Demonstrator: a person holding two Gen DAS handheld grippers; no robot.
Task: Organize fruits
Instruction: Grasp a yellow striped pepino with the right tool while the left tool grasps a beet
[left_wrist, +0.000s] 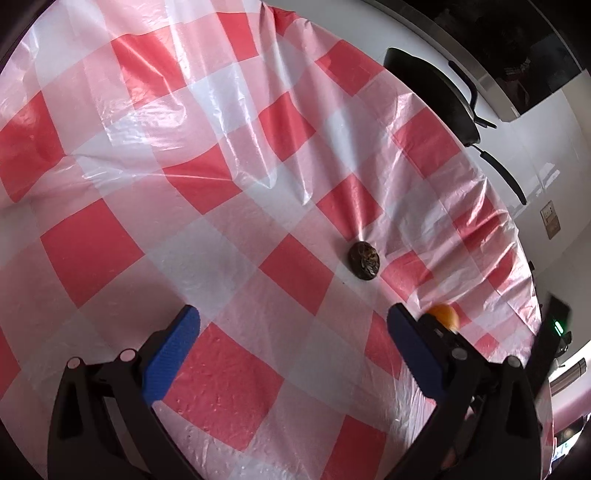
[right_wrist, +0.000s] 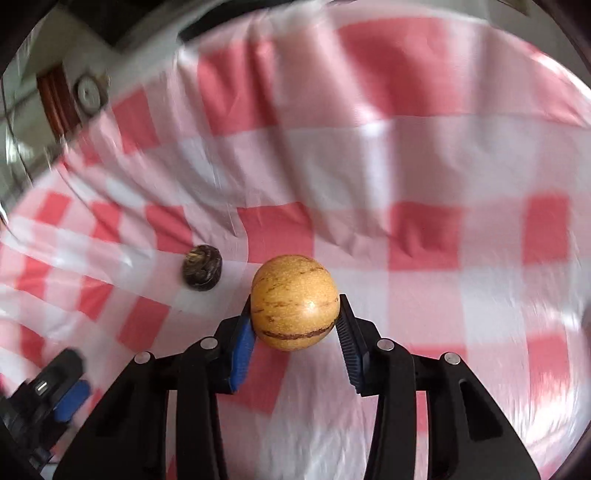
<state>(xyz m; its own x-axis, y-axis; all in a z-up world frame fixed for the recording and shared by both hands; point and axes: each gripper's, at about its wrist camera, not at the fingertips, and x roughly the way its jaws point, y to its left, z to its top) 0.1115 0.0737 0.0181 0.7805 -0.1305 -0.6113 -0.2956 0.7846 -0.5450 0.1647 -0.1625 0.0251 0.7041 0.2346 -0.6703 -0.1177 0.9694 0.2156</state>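
A: Entry, right gripper (right_wrist: 295, 317). What was recorded at the pads?

B: The blue pads were seen pressed on both sides of a round yellow fruit with brown streaks (right_wrist: 294, 302). The fruit was held clamped between the fingertips, above the checked tablecloth (right_wrist: 424, 155). No earlier frame was supplied, so only the grip itself was noted.

A: And outward from that fruit?

B: A small dark wrinkled fruit (right_wrist: 202, 268) was logged at about ten o'clock from the held one, lying on the cloth, near but apart. The left gripper's blue tip was noted at the lower left edge, about eight o'clock.

A: Left gripper (left_wrist: 293, 325) state?

B: Jaws were recorded as spread wide, with bare cloth between the pads and nothing held. In that view the dark wrinkled fruit (left_wrist: 365, 260) was placed at roughly one o'clock from the fingertips, clear of both. The yellow fruit (left_wrist: 445, 314) was partly hidden behind the three o'clock finger. A black pan (left_wrist: 436, 92) was noted beyond the cloth's far edge, around one o'clock.
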